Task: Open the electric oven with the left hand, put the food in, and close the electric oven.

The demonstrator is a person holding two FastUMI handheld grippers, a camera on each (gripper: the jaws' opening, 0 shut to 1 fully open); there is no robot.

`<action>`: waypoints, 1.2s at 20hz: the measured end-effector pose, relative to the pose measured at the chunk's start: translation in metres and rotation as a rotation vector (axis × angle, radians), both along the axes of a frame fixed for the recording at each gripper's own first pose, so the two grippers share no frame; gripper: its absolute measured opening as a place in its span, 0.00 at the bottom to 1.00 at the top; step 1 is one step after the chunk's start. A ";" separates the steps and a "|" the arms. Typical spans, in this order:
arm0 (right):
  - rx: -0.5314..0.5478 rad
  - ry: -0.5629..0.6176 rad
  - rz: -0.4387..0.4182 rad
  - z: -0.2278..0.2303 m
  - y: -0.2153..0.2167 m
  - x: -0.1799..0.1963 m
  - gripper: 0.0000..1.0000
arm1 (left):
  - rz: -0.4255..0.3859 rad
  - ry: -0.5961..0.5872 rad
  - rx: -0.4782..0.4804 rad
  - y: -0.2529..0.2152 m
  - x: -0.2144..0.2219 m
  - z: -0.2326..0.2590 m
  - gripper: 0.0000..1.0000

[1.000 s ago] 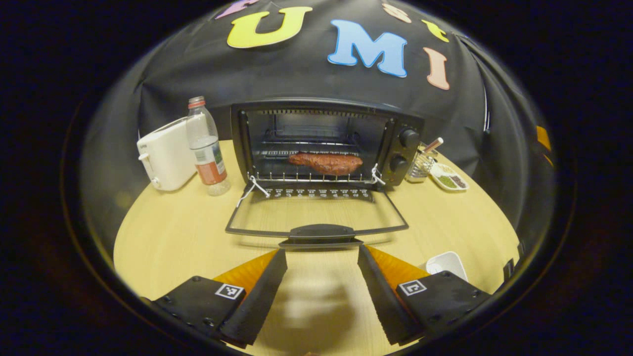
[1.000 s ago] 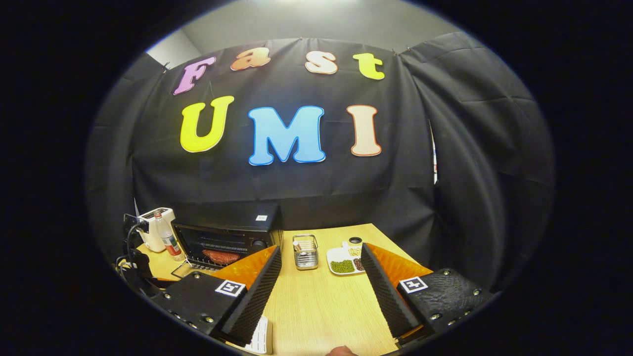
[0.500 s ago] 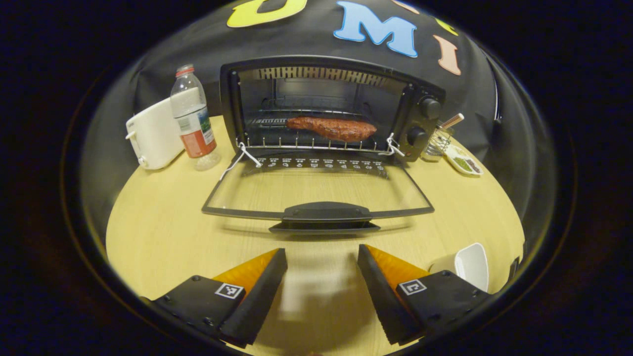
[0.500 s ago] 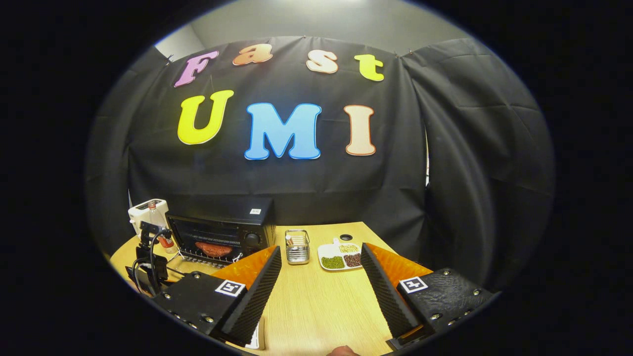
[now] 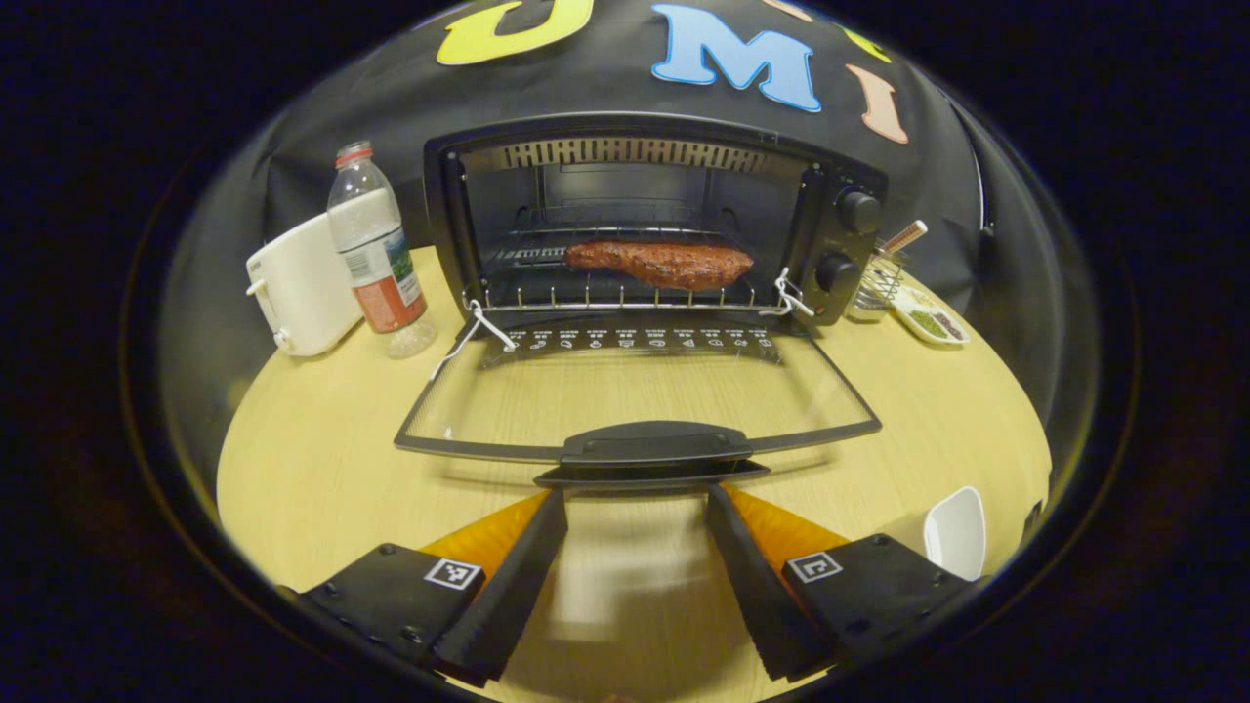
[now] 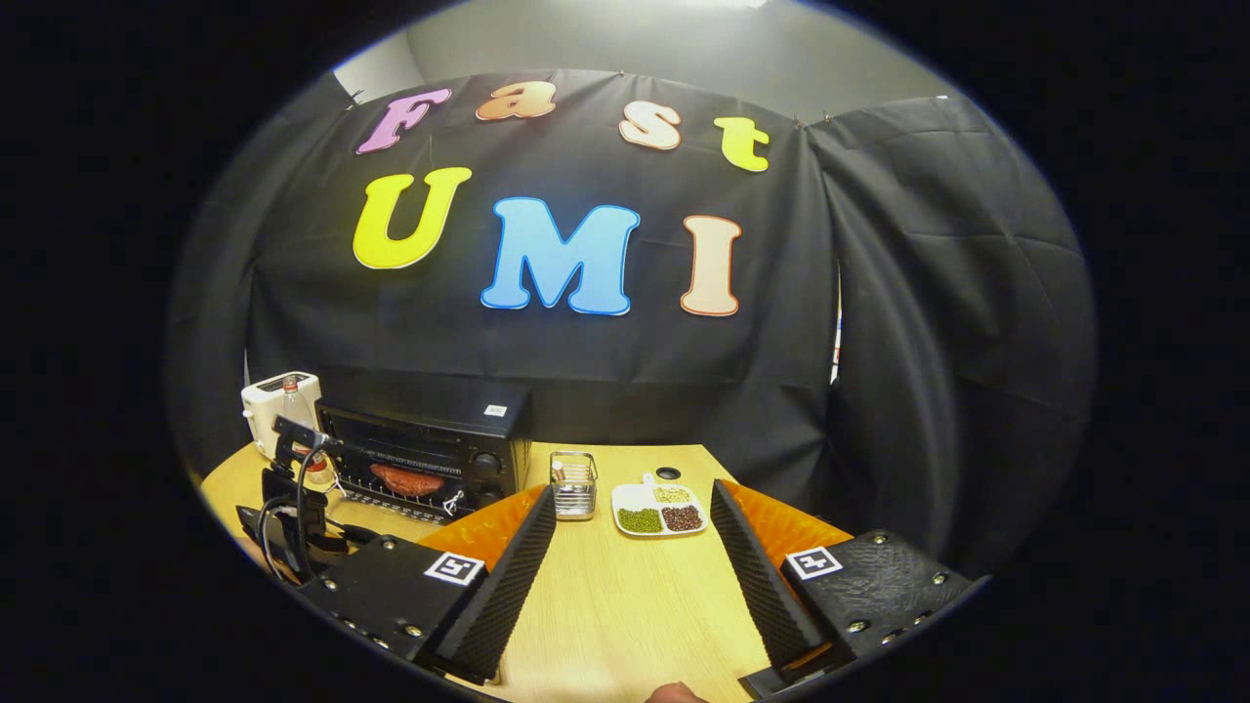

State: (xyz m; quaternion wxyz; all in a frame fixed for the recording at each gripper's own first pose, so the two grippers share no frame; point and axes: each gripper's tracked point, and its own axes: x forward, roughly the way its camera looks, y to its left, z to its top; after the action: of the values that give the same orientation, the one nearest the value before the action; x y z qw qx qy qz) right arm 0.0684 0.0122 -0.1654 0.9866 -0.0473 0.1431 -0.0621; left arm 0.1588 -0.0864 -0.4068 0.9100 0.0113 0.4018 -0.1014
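At far left on the table [image 5: 322,469], a white toaster [image 5: 301,285]; just right of it and nearer, a clear water bottle [image 5: 376,256] with a red cap, upright; next, right again, the black oven [image 5: 652,220], door [image 5: 640,395] folded down flat toward the near side, glass panel showing the wood beneath; inside, on the wire rack [image 5: 615,293], a reddish-brown piece of meat [image 5: 660,264] lying lengthwise, slightly right of centre; two knobs [image 5: 848,239] stacked on the oven's right panel; farther right, a wire holder [image 5: 879,283] with a stick in it, then a small dish [image 5: 933,320] of green and dark grains; at near right, a white bowl [image 5: 952,532] half hidden behind a finger. In the left gripper view, near centre, the left gripper [image 5: 637,496] spread wide, holding nothing, fingertips just short of the door handle [image 5: 656,446], one to each side of its middle; contact with the handle impossible to tell.

In the right gripper view, at left, the same toaster [image 6: 278,402] and oven [image 6: 430,444] seen from farther off, meat [image 6: 406,479] on the rack, the left gripper's body and cable [image 6: 293,503] in front of the open door; right of the oven, the wire holder [image 6: 573,483], then the dish [image 6: 656,510]; near centre, the right gripper [image 6: 633,493] spread wide and empty above bare table [image 6: 625,605], well apart from the oven.
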 end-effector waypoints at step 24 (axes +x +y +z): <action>0.009 -0.011 0.073 0.005 0.017 0.012 0.96 | 0.045 -0.130 -0.093 0.003 0.004 0.051 0.98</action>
State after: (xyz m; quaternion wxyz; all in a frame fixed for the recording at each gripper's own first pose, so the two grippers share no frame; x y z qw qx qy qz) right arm 0.0801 0.0289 -0.1605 0.9892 -0.0477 0.1362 -0.0257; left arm 0.1628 -0.0831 -0.3561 0.9357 -0.0334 0.3371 -0.0986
